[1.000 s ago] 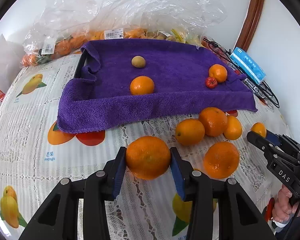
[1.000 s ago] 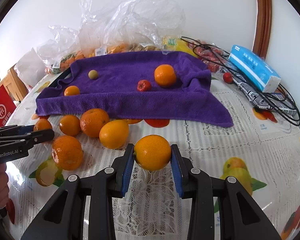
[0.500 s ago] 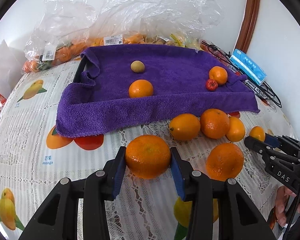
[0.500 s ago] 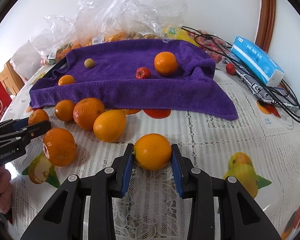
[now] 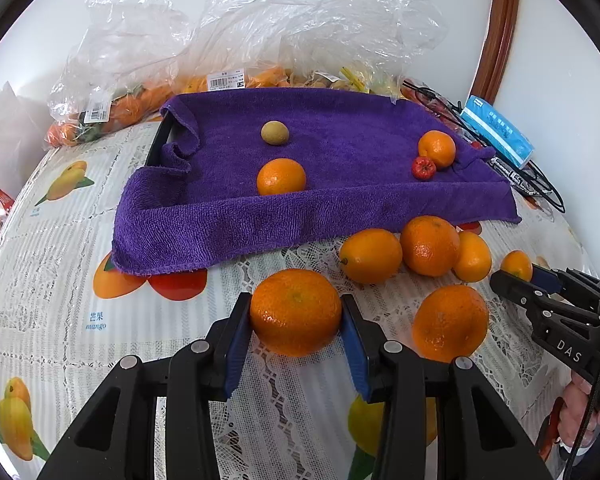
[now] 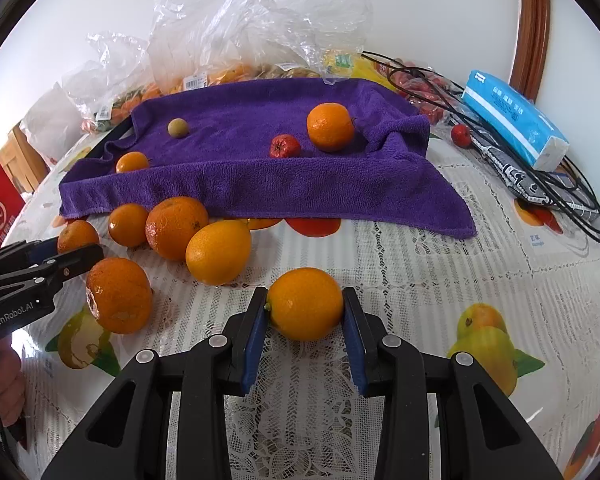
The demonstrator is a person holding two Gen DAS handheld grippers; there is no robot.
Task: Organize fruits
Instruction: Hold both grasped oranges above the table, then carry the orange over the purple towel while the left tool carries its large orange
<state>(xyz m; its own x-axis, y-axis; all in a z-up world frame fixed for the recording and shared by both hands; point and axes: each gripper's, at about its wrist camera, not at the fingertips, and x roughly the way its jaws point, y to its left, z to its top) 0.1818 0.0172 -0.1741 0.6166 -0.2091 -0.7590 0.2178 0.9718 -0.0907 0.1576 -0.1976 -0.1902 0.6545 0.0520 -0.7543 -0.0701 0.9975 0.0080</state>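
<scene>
Nothing has really moved since the earlier frames: both hands hold position over the table, only the view shifts slightly. Left gripper (image 5: 296, 312) is clamped on a bumpy mandarin (image 5: 296, 311); right gripper (image 6: 305, 305) is clamped on a smooth orange (image 6: 305, 304). Purple towel (image 5: 300, 216) on its tray lies straight ahead of both, beyond the loose oranges (image 5: 416, 248); neither hand looks clearly nearer. Likely next: carry forward, drop onto towel.
</scene>
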